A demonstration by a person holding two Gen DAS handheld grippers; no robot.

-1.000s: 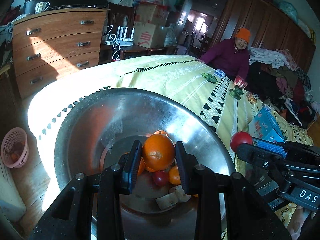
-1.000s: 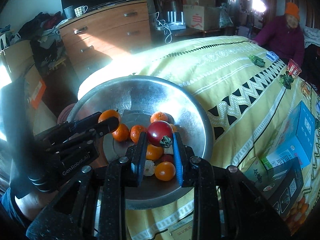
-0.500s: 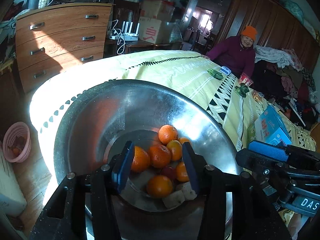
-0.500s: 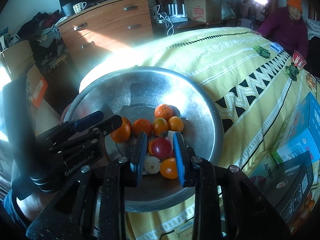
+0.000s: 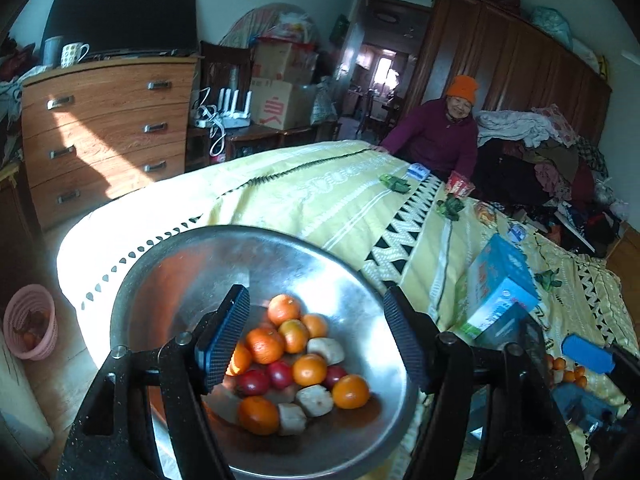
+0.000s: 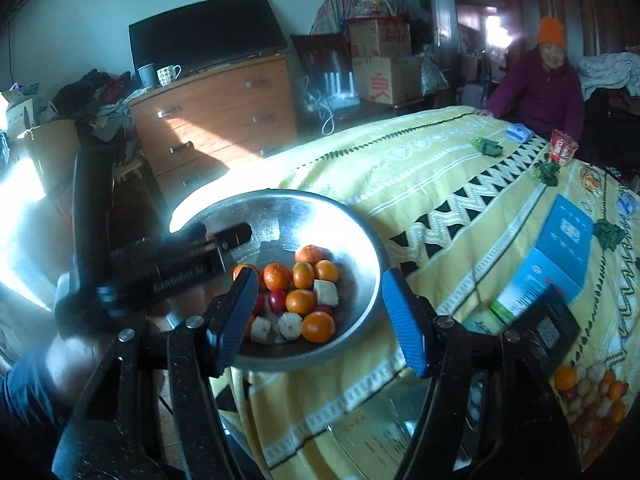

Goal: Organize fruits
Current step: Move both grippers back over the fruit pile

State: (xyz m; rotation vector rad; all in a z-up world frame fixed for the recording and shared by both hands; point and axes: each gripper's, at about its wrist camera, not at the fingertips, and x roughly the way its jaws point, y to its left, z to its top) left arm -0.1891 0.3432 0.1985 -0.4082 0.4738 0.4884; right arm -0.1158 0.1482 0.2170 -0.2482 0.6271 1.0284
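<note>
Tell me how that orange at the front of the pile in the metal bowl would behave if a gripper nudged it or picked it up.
The front orange looks round and smooth, so a nudge would probably roll it down the metal bowl's curved wall toward the pile. Its firm-looking rind should likely take a gentle pinch from the open left gripper, though it might slip sideways if gripped off-centre.

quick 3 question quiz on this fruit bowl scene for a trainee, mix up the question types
1. True or false: the left tool is gripping an orange.
2. Multiple choice: the metal bowl holds A) only oranges B) oranges, small red fruits and pale chunks C) nothing.
3. Fill in: more loose fruit lies on the ____ tablecloth, at the lower right of the right wrist view.

Key
1. False: both the left tool and the right tool are open and hold nothing.
2. B
3. yellow
</note>
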